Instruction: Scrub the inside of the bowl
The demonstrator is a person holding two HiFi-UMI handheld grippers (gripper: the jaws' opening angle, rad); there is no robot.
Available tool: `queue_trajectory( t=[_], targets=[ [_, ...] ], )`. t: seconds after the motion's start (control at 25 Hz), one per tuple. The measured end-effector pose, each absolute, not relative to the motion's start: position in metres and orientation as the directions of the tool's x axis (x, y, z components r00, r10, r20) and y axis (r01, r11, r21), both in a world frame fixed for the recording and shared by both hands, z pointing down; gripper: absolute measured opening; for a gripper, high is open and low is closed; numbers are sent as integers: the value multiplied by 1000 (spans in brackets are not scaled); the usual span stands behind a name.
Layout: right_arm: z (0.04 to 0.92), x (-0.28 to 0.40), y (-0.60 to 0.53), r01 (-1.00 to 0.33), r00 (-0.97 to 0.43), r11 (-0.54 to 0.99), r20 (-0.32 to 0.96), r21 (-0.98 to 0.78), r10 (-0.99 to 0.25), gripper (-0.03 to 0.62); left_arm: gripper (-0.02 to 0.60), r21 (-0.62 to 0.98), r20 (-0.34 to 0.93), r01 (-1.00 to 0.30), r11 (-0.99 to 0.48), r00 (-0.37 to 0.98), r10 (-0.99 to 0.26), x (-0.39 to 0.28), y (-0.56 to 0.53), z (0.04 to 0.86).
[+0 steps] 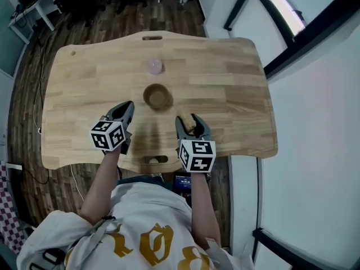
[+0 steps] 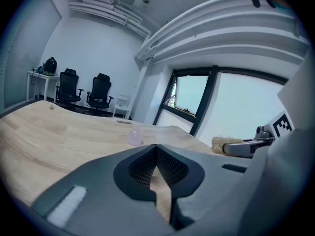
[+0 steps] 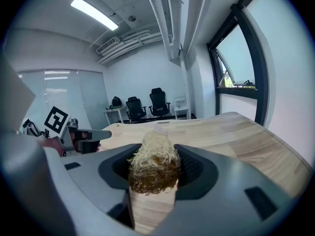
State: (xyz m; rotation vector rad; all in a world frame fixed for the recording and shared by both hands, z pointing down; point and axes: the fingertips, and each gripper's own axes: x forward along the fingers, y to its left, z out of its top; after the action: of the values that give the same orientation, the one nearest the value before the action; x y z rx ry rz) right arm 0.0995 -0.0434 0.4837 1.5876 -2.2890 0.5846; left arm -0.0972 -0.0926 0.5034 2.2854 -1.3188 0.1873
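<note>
- Upright on the pale wooden bench point(image 1: 236, 77), about mid-width: a small round wooden bowl point(image 1: 157, 96), mouth up.
- Just past the bowl on its far side, apart from it: a small pale-pink rounded object point(image 1: 154, 67), too blurred to name more closely.
- Near and left of the bowl: the left hand-held gripper point(image 1: 127, 109), over the bench, tips aimed towards the bowl but clear of its rim.
- Left gripper view: jaws closed tip to tip, nothing between them, only a sliver of bench wood showing through the gap lower down.
- Near and right of the bowl: the right hand-held gripper point(image 1: 189, 122), also short of the rim.
- Right gripper view: jaws clamped on a scrubber point(image 3: 152, 166), a tuft of pale straw-coloured fibres, browner at its lower part, bulging out above the jaws.
- Both hand-held grippers side by side, well apart from each other, marker cubes towards the person.
- At the far end of the room: two black office chairs point(image 2: 83, 90) and a white side table point(image 2: 39, 80).
</note>
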Motion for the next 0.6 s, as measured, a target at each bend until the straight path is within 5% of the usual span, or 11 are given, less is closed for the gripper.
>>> queue_trajectory(
  t=[0.6],
  targets=[
    [502, 86, -69, -932, -360, 323, 494, -161, -792, 196, 3, 401, 428, -835, -377, 534, -729, -99, -124, 539]
  ],
)
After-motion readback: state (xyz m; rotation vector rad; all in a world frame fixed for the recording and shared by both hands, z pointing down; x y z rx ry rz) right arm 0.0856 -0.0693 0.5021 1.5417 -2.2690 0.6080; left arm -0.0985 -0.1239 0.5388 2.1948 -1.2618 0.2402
